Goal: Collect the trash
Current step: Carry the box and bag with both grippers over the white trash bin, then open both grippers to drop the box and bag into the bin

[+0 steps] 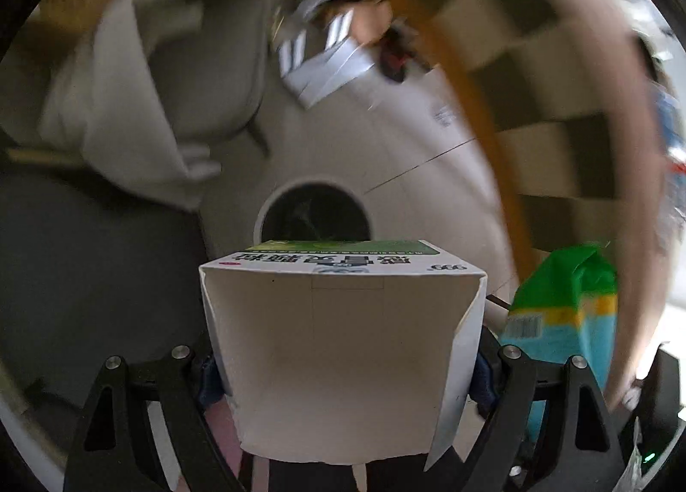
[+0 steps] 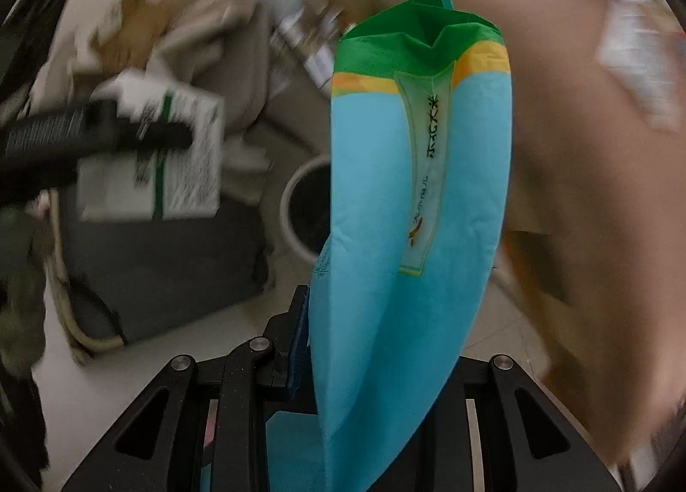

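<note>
My left gripper [image 1: 343, 367] is shut on a white carton box [image 1: 338, 346] with a green printed top, its open end facing the camera. Just beyond the box, on the floor, stands a round white bin [image 1: 313, 213] with a dark inside. My right gripper [image 2: 377, 363] is shut on a blue, yellow and green bag [image 2: 416, 200] that stands up between its fingers. The bag [image 1: 566, 312] also shows at the right of the left wrist view. The box [image 2: 154, 157] and the left gripper's finger [image 2: 85, 136] appear blurred at the left of the right wrist view, with the bin [image 2: 300, 209] partly hidden behind the bag.
A dark grey mat [image 2: 163, 269] lies on the pale floor left of the bin. A pale cushioned seat [image 1: 171, 85] and loose papers [image 1: 326, 59] lie farther off. A checked surface with a wooden edge [image 1: 514, 76] curves along the right. The surroundings are motion-blurred.
</note>
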`<state>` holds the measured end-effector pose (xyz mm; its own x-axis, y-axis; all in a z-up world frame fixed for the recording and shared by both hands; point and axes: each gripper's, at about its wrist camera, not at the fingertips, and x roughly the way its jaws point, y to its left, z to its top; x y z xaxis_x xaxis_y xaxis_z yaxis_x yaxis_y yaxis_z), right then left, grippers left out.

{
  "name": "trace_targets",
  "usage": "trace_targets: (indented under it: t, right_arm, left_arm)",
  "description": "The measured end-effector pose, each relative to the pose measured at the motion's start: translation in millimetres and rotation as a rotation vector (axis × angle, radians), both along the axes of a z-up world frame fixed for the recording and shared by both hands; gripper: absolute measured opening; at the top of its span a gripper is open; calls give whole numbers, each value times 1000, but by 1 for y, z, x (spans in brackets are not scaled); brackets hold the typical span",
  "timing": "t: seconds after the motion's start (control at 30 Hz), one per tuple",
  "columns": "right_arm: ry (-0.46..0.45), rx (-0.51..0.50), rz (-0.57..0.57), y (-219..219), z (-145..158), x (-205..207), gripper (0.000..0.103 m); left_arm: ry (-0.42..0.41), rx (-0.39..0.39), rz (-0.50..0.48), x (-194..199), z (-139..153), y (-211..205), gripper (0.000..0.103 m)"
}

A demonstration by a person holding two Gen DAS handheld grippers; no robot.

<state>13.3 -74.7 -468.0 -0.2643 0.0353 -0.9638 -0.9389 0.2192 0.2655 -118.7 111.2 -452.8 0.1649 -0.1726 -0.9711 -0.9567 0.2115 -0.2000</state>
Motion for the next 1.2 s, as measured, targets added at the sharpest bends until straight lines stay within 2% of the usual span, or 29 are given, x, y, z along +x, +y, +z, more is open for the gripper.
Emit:
trace_targets:
  t: [0.13,0.23,0.27,0.33,0.4,0.43,0.47,0.57,0.67,0.8,0.93,1.2]
  right_arm:
    - [58,-77,38,12,-97,-21,30]
    - [101,-153,55,21,-184,-30,30]
    - [118,-168,53,25,-201,-32,31]
    - [168,-208,54,26,-251,-33,34]
    - [195,-230,68,30,-282,-38,50]
    - [206,-244,66,28,-296,-37,69]
    - [211,-248,49,27,-305,-35,83]
    - [195,-248,20,22,-316,-27,96]
    - [79,-220,9,25,-306,-17,96]
    - [-89,-192,-17,42,-286,-9,96]
    - [-174,-169,-39,67,-269,-1,96]
    - [-221,-125,-76,72,-221,-9,96]
  left_arm:
    - [-36,-139,49,-18,-104,10,86]
    - [-18,-183,29,-20,-167,13,88]
    - [-8,-192,28,-21,-185,13,89]
    - [4,-211,29,-26,-216,15,97]
    - [12,-221,41,-31,-236,15,97]
    - [27,-218,42,-33,-243,13,97]
    - [44,-211,36,-35,-247,11,97]
    - [144,-143,8,-39,-244,6,97]
    - [255,-51,-18,-45,-231,-4,97]
    - [332,28,-26,-51,-206,-19,97]
    - [362,74,-26,-57,-184,-26,97]
    - [345,124,-21,-58,-130,-35,97]
